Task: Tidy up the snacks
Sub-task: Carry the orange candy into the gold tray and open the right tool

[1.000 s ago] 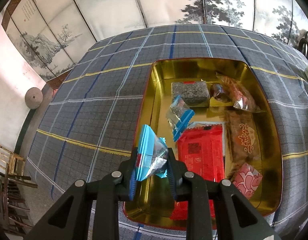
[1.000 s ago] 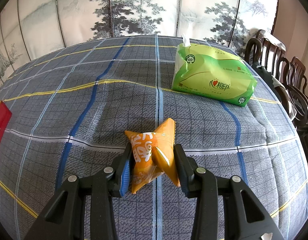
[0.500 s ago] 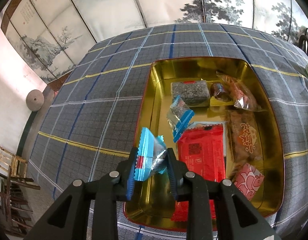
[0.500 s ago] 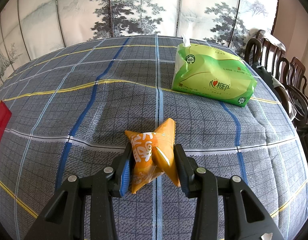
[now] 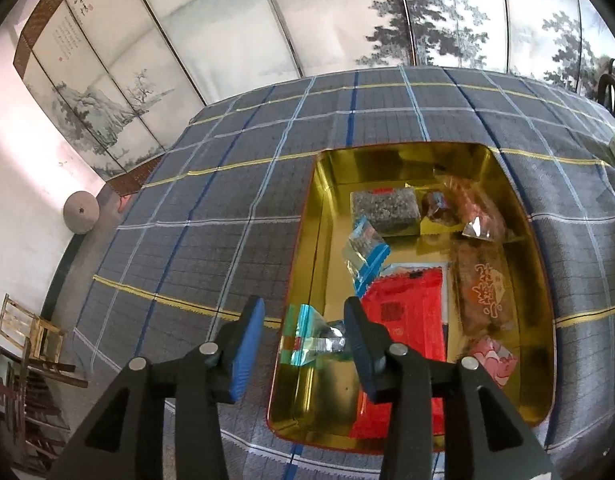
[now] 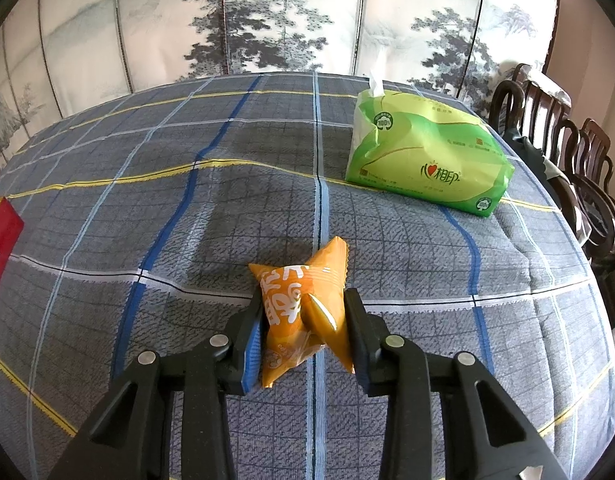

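My left gripper (image 5: pixel 303 340) is open above the near left corner of a gold tin tray (image 5: pixel 321 200). A small blue snack packet (image 5: pixel 309 340) is between the jaws, loose and blurred, touching only the right finger. The tray holds several snacks, among them a red packet (image 5: pixel 407 312), a dark seed bar (image 5: pixel 385 206) and a blue packet (image 5: pixel 365 250). My right gripper (image 6: pixel 303 320) is shut on an orange snack packet (image 6: pixel 303 304) just above the tablecloth.
The table has a grey plaid cloth (image 5: pixel 227 208). A green tissue pack (image 6: pixel 423 164) lies at the far right in the right wrist view. A red box edge (image 6: pixel 1 240) shows at the left. Dark wooden chairs (image 6: pixel 567 168) stand beyond the right table edge.
My left gripper has opened and let go of the blue packet, which is dropping toward the tray's near left corner. The right gripper and orange packet have not moved.
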`<state>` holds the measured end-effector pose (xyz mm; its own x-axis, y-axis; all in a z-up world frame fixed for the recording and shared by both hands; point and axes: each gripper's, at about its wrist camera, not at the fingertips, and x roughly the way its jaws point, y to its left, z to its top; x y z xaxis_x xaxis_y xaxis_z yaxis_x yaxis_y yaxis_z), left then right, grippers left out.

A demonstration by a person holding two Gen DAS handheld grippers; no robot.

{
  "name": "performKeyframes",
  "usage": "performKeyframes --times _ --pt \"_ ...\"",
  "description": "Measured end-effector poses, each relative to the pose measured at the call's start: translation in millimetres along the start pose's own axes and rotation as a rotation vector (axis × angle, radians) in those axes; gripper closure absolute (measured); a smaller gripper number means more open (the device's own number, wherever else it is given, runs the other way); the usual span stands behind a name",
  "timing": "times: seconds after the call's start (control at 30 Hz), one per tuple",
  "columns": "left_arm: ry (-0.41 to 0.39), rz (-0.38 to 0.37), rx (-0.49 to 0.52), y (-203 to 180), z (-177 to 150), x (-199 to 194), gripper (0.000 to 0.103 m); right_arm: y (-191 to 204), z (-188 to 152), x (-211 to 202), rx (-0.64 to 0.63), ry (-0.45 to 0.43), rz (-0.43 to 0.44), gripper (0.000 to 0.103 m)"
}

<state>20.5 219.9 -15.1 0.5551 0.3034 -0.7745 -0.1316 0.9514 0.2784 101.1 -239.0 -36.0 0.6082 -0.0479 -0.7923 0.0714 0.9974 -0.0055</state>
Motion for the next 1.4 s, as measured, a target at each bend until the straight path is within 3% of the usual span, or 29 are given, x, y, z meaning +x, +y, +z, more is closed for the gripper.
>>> performKeyframes --times 0.57,1.03,1.4 --pt "-0.034 -0.044 -0.013 -5 -21 -37 0.061 23 -19 -32 -0.016 -0.019 0.092 0.070" --pt "-0.015 -0.078 -0.074 15 -45 -39 0.061 139 -5 -92 -0.164 -0.111 0.280 0.070" --pt "-0.031 -0.104 -0.087 33 -60 -40 0.060 247 5 -113 -0.249 -0.100 0.458 0.070"
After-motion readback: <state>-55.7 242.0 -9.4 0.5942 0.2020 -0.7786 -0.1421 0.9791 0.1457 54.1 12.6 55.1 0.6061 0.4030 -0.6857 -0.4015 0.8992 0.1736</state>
